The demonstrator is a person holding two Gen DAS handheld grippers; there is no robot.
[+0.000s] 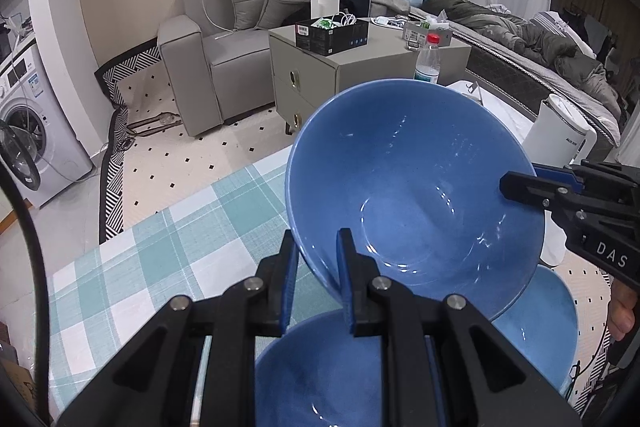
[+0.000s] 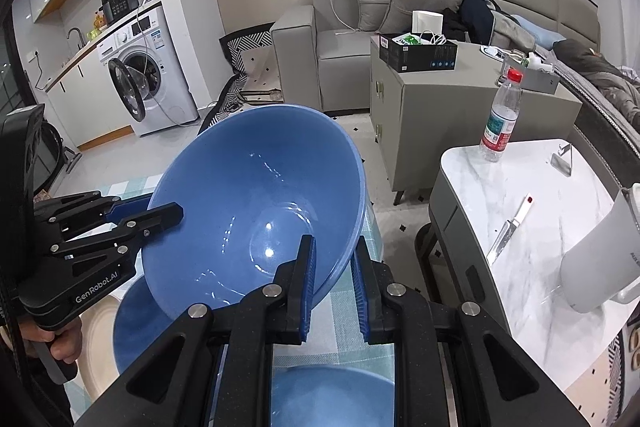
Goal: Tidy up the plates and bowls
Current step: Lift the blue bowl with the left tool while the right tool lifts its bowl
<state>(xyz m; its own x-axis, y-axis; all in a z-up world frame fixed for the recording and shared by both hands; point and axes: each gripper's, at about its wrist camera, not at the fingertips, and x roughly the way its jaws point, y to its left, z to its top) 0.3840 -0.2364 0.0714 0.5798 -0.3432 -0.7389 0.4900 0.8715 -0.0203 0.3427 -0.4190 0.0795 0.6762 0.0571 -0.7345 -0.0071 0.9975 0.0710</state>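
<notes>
— Above the checked cloth of the table (image 1: 168,259), what are you holding?

— A big blue bowl (image 1: 412,195), tilted and lifted clear of the cloth. My left tool (image 1: 318,279) is clamped on its near rim, one finger inside and one outside. My right tool (image 2: 334,279) grips the opposite rim the same way, so both are closed on that one bowl.

— Any other dishes?

— Two more blue ones below. A second blue bowl (image 1: 320,375) sits right under my left tool, near the table's front edge, and a third blue bowl (image 1: 536,319) lies partly hidden under the lifted one. From the right wrist view I also see a cream plate (image 2: 98,343) just beside that third bowl.

— Can you read anything?

— "DAS" on the side of my right tool as seen from the left wrist, and "GenRobot.AI" on my left tool as seen from the right wrist. The white kettle (image 2: 596,259) on the marble side table (image 2: 532,279) has small lettering, too blurred to read. A water bottle (image 2: 502,115) with a red cap stands at that table's far edge; its label is illegible. A knife (image 2: 506,233) lies between them.
</notes>
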